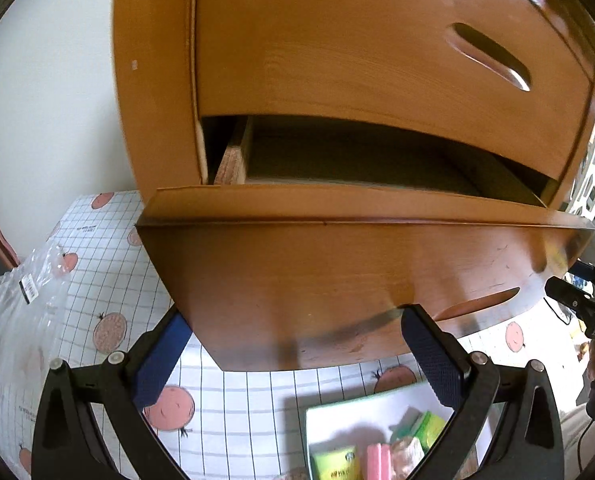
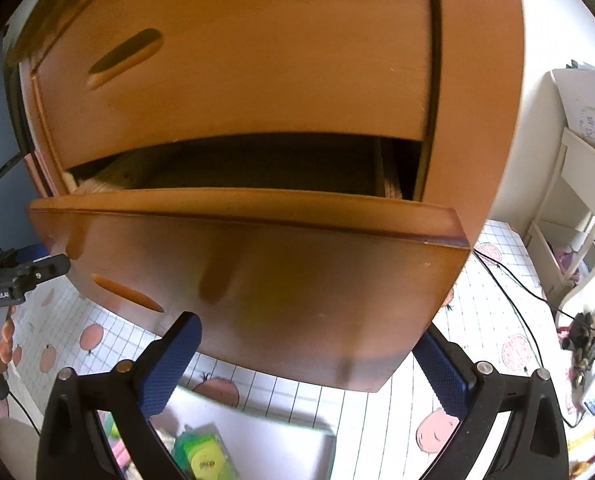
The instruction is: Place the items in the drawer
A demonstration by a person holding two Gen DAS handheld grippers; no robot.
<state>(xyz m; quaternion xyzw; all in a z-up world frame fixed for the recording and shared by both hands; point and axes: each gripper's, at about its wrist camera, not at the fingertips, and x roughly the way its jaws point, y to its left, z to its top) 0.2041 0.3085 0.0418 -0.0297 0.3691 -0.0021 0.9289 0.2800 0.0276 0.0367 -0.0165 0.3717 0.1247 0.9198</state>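
A wooden drawer stands pulled out from the lower slot of a small orange-brown cabinet; its dark inside looks bare. My left gripper is open, its blue pads low in front of the drawer face with nothing between them. My right gripper is open too, just below the drawer front. On the floor beneath lies a white tray with small packets: green ones, a pink one. The other gripper shows at each view's edge.
The upper drawer with a slot handle is closed. A checked floor mat with peach prints lies underneath. A clear plastic bag sits left. Cables and white furniture stand right.
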